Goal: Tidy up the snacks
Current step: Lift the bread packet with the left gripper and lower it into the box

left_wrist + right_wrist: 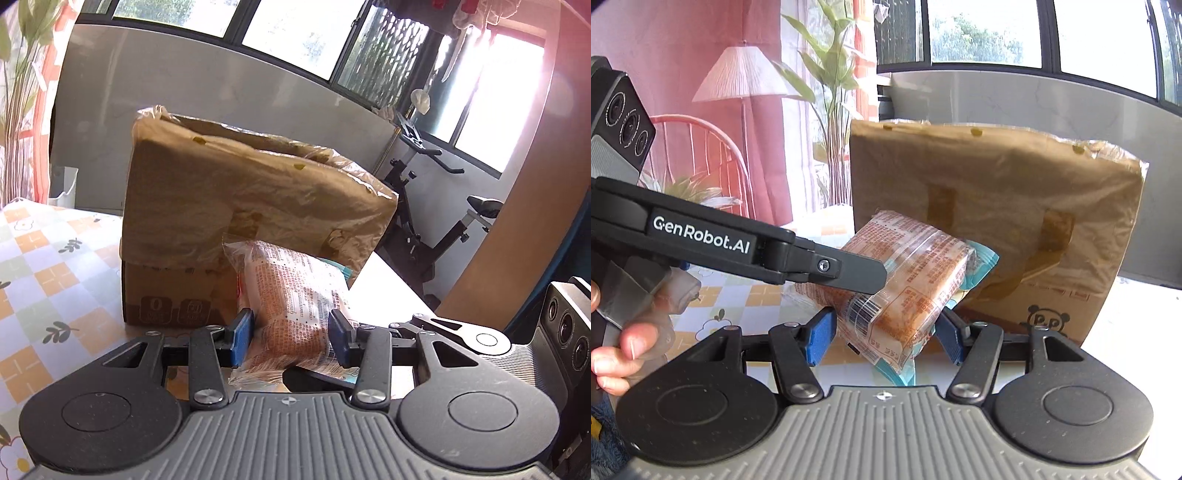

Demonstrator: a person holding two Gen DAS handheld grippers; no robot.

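Left wrist view puts the snack packet [291, 306] right between your blue pads [242, 341], a clear wrapper with orange print over a brownish cake; both pads press its sides, so your left gripper [290, 341] is clamped on it. A second packet with a pale blue edge [338, 271] lies against it at about two o'clock.

From the right wrist view, the same snack packet [905, 280] sits tilted between the pads of your right gripper [886, 338], barcode end toward the camera. The pad at nine o'clock touches the wrapper; the one at three o'clock is partly hidden behind it, so you cannot tell whether this gripper truly grips. Your left gripper [871, 273] reaches in from nine o'clock, its finger laid across the packet, with your hand [617, 343] on its handle at the frame's edge.

Behind the packets, at twelve o'clock, stands a cardboard box [255, 206] lined with a thin plastic bag folded over its rim. It rests on a table with a chequered floral cloth [48, 258]. An exercise bike [443, 221] stands at three o'clock by the windows; a lamp [746, 74] and a plant [831, 74] stand at eleven.
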